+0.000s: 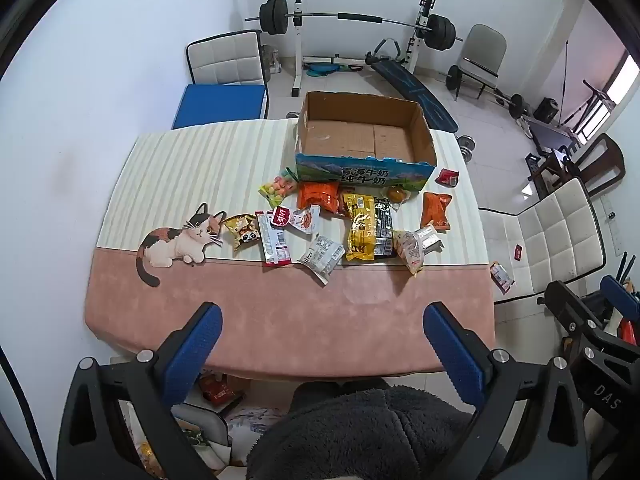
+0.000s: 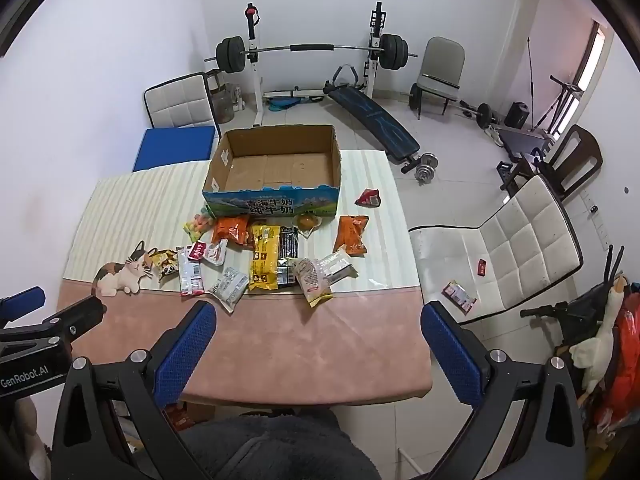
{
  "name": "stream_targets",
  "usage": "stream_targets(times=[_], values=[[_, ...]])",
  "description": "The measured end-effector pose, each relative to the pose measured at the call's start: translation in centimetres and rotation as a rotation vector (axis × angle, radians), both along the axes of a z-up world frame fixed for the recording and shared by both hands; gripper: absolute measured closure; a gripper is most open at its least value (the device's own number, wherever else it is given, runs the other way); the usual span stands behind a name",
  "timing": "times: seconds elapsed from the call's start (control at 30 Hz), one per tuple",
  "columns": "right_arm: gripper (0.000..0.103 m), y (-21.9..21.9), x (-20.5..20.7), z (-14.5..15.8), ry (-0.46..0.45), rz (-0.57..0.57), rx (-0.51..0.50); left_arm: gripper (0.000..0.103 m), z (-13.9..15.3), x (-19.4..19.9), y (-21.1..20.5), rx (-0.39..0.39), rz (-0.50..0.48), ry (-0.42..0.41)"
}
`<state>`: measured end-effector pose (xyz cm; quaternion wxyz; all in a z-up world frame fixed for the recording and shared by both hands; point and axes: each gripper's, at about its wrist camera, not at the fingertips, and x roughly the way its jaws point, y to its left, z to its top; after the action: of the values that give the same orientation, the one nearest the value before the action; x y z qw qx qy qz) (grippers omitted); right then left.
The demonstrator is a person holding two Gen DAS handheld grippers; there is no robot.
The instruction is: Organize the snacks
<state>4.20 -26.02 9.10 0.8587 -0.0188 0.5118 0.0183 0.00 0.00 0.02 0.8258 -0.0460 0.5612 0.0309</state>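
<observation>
Evidently nothing is sorted; cardboard box empty, snack packets strewn on worktop; left gripper and right gripper both gape, holding nothing.

Ahead of the blue-padded left tool, the desk turns from pink to cream stripes with a calico cat print, then yellow-black and orange packets before a brown, blue-fronted box.
</observation>
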Motion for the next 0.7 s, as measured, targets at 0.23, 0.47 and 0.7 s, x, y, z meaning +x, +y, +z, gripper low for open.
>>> stream_targets(times=[0.23,0.47,0.7], values=[[0.0,0.0,-0.1,0.2,-0.007,-0.003,-0.004,0.0,0.5,-0.4,-0.3,0.023,-0.005,-0.031],[0.0,0.0,-0.4,0.1,-0.009,-0.003,0.005,0.0,0.9,-0.7,-0.1,0.028,-0.009,-0.037],[0.0,0.4,-0.3,1.0,-0.015,-0.002,0.002,0.0,1.2,-1.2,-0.4,0.025,-0.011,-0.038]])
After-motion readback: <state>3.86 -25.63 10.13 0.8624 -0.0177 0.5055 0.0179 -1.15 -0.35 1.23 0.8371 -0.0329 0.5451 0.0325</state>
